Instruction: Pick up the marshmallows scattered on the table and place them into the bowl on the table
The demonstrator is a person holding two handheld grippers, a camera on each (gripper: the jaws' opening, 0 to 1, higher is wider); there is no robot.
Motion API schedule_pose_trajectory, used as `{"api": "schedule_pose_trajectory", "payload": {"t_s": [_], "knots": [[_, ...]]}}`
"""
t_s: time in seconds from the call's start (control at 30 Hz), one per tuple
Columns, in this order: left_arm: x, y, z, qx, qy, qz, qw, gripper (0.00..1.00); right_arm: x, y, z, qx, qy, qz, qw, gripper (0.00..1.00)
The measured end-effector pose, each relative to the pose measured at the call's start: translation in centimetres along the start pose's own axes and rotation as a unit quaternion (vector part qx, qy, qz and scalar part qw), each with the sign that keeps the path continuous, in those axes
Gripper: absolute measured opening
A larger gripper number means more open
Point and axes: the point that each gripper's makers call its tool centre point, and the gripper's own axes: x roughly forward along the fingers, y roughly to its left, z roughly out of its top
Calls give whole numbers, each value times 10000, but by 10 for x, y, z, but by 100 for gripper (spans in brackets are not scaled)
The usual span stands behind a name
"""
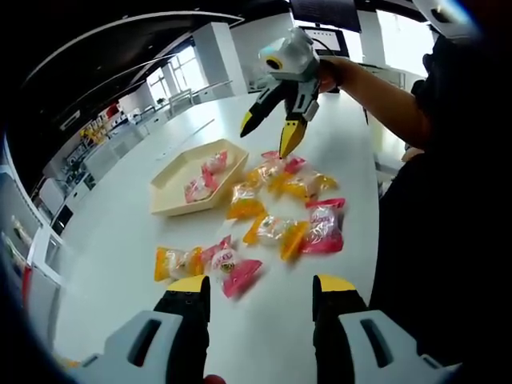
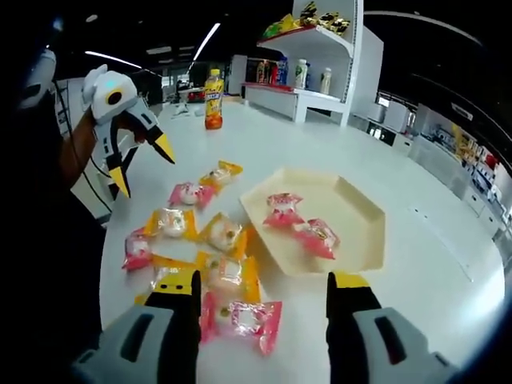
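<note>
Several wrapped marshmallows, pink and yellow, lie in a loose pile on the white table; a pink one [image 1: 234,268] and a yellow one [image 1: 172,262] are nearest my left gripper [image 1: 260,286], which is open and holds nothing. The cream hexagonal bowl [image 1: 178,170] beyond them holds two pink packs. My right gripper [image 1: 270,136] hangs open above the pile's far side. In the right gripper view, the right gripper [image 2: 264,282] stands open over a pink marshmallow [image 2: 254,320]. The bowl [image 2: 356,220] lies just ahead to the right. The left gripper [image 2: 144,166] is open at the left.
An orange drink bottle [image 2: 213,100] stands at the table's far end, before a white shelf [image 2: 308,92] with bottles. A person's arm [image 1: 376,96] and dark body run along the right of the left gripper view. Bare table [image 2: 416,264] spreads past the bowl.
</note>
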Motion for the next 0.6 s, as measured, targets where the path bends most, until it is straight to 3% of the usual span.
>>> {"api": "schedule_pose_trajectory", "payload": {"t_s": [0.6], "knots": [[1, 0, 1, 29, 19, -10, 10000, 50, -1, 3, -9, 85, 247, 3, 9997, 61]]}}
